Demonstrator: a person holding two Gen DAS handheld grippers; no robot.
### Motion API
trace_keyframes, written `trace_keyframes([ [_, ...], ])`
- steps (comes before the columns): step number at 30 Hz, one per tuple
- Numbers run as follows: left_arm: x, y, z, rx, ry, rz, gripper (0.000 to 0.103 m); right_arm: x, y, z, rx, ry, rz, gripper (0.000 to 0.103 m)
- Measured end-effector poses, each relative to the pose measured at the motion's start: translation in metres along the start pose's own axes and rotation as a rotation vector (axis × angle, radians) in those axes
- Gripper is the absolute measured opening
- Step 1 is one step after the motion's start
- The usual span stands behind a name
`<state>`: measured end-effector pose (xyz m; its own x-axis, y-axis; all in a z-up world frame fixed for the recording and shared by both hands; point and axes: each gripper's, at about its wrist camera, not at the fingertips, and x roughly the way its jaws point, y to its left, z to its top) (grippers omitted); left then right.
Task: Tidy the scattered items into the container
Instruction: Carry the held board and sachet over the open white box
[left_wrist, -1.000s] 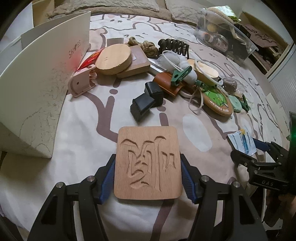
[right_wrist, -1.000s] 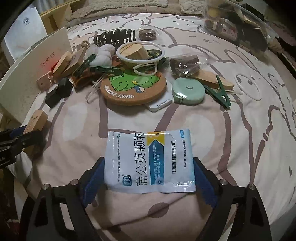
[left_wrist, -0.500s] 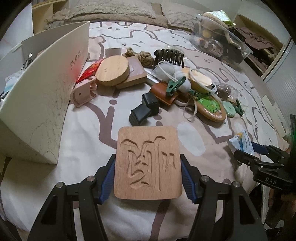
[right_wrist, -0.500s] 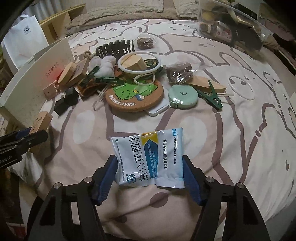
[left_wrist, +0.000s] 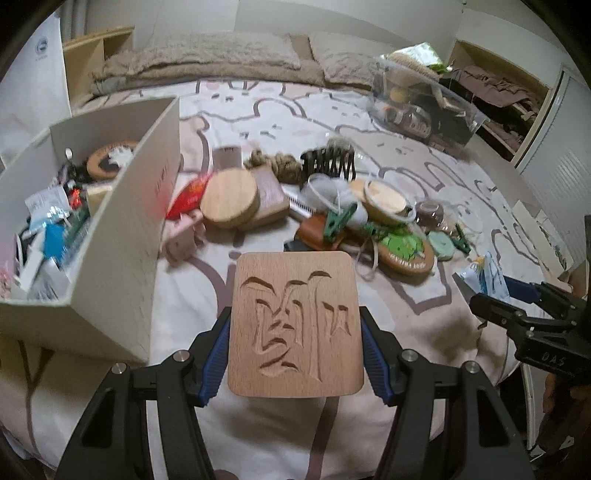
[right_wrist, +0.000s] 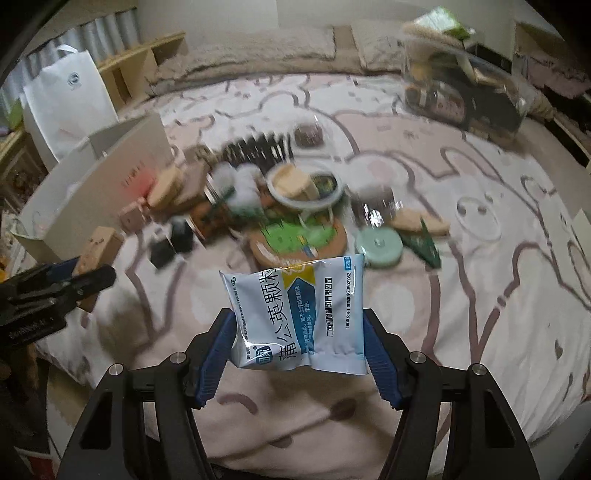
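Box: open-topped, part filled, up and left of both grippers, nearer the left. Left gripper: jaws clamped on a carved wood tile, held flat, beside the box wall. Right gripper: jaws pinching a sachet, buckled, farther right of the box.

The sachet in the lower middle of the right wrist view carries large Chinese characters 蒲公英颗粒 running along its white side, smaller Chinese print on its blue panel too fine to read, and a number ending 23602952 near its right edge. In the left wrist view, the carved wooden tile at the lower centre bears incised characters that I cannot make out. The right gripper's body, lower right, shows "DAS".
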<state>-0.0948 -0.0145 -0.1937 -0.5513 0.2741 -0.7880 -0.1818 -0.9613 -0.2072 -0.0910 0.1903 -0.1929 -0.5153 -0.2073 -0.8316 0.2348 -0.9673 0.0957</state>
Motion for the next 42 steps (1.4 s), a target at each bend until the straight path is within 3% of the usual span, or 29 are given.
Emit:
trace_keyframes([
  [17,-0.065,0.03,0.049,0.002,-0.2,-0.016,0.063,-0.04,0.056,0.065,-0.087,-0.178,0.053,0.068],
  [26,-0.091,0.066,0.062,-0.004,-0.265,0.015,0.063,-0.052,0.097,0.089,-0.129,-0.236,0.101,0.068],
  [42,-0.121,0.147,0.081,-0.072,-0.327,0.128,0.063,-0.042,0.163,0.125,-0.193,-0.264,0.214,0.068],
])
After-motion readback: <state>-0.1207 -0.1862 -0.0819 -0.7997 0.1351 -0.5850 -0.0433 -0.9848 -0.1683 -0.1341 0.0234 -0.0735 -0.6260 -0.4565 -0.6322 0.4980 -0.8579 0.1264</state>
